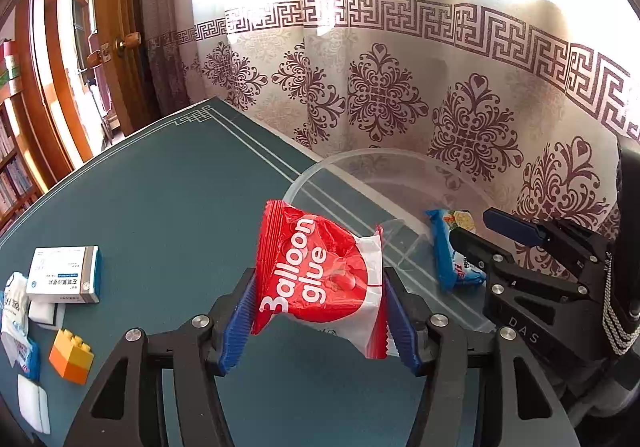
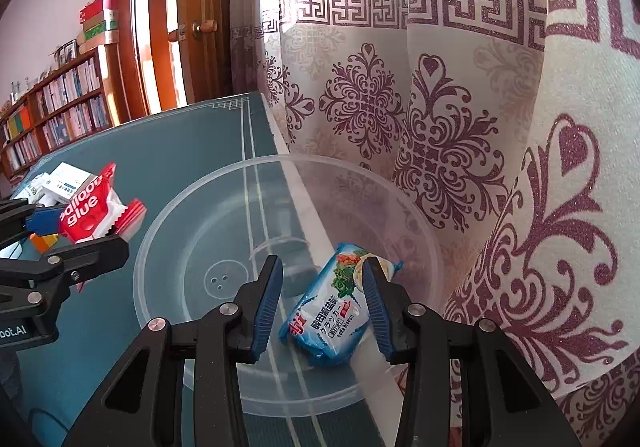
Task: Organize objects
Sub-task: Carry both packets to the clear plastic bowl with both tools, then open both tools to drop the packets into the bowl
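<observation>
Left wrist view: the left tongs (image 1: 318,311) clamp the red "Balloon glue" packet (image 1: 320,271) above the table (image 1: 168,207); carry it fully over the clear bowl (image 1: 320,171) rim before releasing.

Right wrist view: the right tongs (image 2: 324,307) stand apart over the cracker packet (image 2: 332,311) lying in the bowl; keep them aside.

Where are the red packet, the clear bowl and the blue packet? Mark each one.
red packet (image 1: 320,271), left wrist view, middle of its printed front.
clear bowl (image 2: 224,183), right wrist view, far rim.
blue packet (image 2: 328,311), right wrist view, middle of its wrapper.

Left gripper (image 1: 320,311): fingers clamped on something, raised off the table.
Right gripper (image 2: 322,303): fingers spread apart, gripping nothing.
</observation>
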Demonstrator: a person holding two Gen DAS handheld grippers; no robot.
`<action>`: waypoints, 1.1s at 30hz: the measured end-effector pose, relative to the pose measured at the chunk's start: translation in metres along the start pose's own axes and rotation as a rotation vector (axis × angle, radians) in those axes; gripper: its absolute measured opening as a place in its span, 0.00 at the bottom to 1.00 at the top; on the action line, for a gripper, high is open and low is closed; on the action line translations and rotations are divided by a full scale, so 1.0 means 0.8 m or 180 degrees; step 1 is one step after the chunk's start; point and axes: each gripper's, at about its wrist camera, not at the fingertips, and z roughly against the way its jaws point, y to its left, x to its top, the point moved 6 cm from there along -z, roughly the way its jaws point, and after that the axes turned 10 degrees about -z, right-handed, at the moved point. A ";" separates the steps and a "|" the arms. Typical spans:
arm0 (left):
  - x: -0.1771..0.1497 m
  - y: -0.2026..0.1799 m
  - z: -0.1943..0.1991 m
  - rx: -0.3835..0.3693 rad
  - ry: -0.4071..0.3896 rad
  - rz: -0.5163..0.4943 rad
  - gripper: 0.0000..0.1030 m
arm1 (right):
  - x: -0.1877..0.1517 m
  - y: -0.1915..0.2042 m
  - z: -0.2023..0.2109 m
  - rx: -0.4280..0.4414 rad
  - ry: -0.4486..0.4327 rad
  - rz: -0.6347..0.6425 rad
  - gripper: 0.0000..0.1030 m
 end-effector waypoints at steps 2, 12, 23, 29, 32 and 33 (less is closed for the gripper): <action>0.005 -0.005 -0.007 -0.0080 0.0000 -0.0006 0.62 | 0.000 0.000 0.000 0.0003 0.0002 -0.0001 0.42; 0.013 0.002 -0.008 -0.0181 -0.0151 0.0130 0.88 | -0.001 -0.003 -0.004 0.0000 0.0029 -0.0037 0.42; -0.018 0.039 0.005 0.0151 -0.0078 0.0365 0.91 | -0.006 0.013 0.003 0.0113 0.0012 0.0023 0.42; -0.030 0.052 0.024 0.0325 -0.0129 0.0400 0.93 | -0.009 0.035 0.019 0.0351 -0.0090 0.0098 0.44; -0.039 0.061 0.031 0.0392 -0.0131 0.0442 0.94 | -0.015 0.049 0.028 0.0463 -0.0125 0.0157 0.48; -0.041 0.063 0.033 0.0418 -0.0124 0.0457 0.95 | -0.017 0.054 0.030 0.0495 -0.0133 0.0179 0.49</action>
